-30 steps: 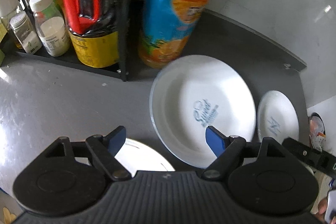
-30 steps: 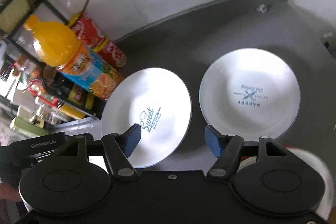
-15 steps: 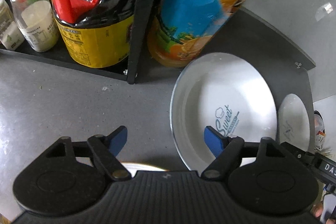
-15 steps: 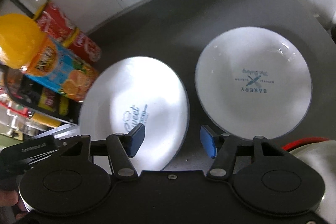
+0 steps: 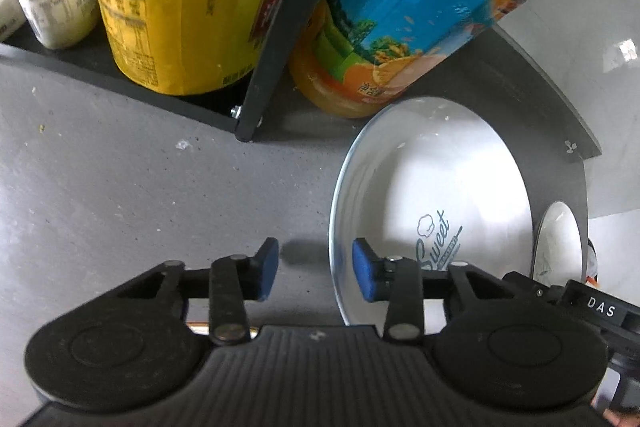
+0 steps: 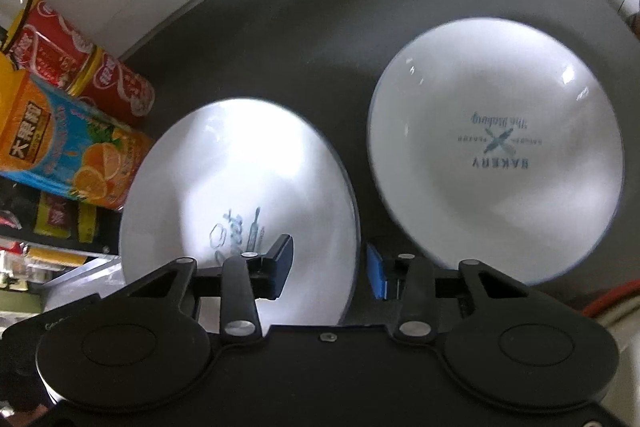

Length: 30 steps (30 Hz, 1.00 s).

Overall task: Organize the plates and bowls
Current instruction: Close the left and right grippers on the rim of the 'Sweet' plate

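Glare washes out the left plate [image 6: 240, 179]; fisheye bends the counter [image 5: 120, 195] edges; the juice bottle [image 5: 420, 7] is motion-blurred.

Left gripper [image 5: 314, 269] fingers [image 5: 365, 275] straddle Sweet plate [image 5: 436, 187] rim.

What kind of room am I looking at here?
Most likely a home kitchen counter. A grey countertop holds two white plates, a black rack of sauce and seasoning bottles stands beside them, and a big orange juice bottle sits against a tiled wall.
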Available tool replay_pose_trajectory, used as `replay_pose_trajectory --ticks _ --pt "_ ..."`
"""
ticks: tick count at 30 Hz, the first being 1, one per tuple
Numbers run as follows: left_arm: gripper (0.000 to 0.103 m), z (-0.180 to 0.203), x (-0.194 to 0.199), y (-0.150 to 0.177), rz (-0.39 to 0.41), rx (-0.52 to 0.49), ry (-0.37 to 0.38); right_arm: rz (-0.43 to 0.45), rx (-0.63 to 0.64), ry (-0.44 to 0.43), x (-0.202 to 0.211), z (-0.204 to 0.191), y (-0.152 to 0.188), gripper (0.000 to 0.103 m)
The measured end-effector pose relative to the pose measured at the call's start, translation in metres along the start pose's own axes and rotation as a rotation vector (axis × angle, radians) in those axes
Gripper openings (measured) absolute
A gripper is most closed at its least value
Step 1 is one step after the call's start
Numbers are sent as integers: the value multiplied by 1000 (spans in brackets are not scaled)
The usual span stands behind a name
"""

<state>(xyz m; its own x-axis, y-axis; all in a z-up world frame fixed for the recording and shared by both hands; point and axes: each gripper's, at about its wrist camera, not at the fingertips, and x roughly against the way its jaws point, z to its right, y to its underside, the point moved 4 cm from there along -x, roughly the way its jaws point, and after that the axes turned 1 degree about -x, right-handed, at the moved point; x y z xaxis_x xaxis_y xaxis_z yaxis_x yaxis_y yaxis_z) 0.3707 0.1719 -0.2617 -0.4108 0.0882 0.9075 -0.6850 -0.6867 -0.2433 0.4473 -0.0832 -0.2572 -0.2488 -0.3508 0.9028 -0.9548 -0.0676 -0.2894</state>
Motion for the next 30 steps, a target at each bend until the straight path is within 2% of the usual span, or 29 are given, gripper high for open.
replay_pose_trajectory --ticks 2,7,9,10,11,13,15,18,24,30 --pt "27 0 -2 0 3 19 20 -1 14 4 -4 -3 -2 39" --pt "23 1 -6 0 7 44 32 -28 33 25 -14 -5 -4 38" --pt "18 2 -8 1 1 53 44 -45 55 33 -18 -7 -4 38" --pt "11 3 -10 2 -7 56 58 -47 70 38 -18 -8 -4 38" --pt "11 4 -13 4 -15 61 65 -46 85 44 -18 -9 -3 37" --pt "11 5 -13 3 -12 67 57 -38 98 55 -19 -11 -3 33" --pt "11 7 -13 3 -13 64 51 -36 79 58 -17 -7 -3 23" --pt "10 8 -10 2 -6 65 53 -21 59 12 -9 -2 -2 16" --pt "8 2 1 0 8 94 73 34 89 -64 14 -3 5 10" --pt "8 -1 16 0 29 89 87 54 116 -139 32 0 11 10"
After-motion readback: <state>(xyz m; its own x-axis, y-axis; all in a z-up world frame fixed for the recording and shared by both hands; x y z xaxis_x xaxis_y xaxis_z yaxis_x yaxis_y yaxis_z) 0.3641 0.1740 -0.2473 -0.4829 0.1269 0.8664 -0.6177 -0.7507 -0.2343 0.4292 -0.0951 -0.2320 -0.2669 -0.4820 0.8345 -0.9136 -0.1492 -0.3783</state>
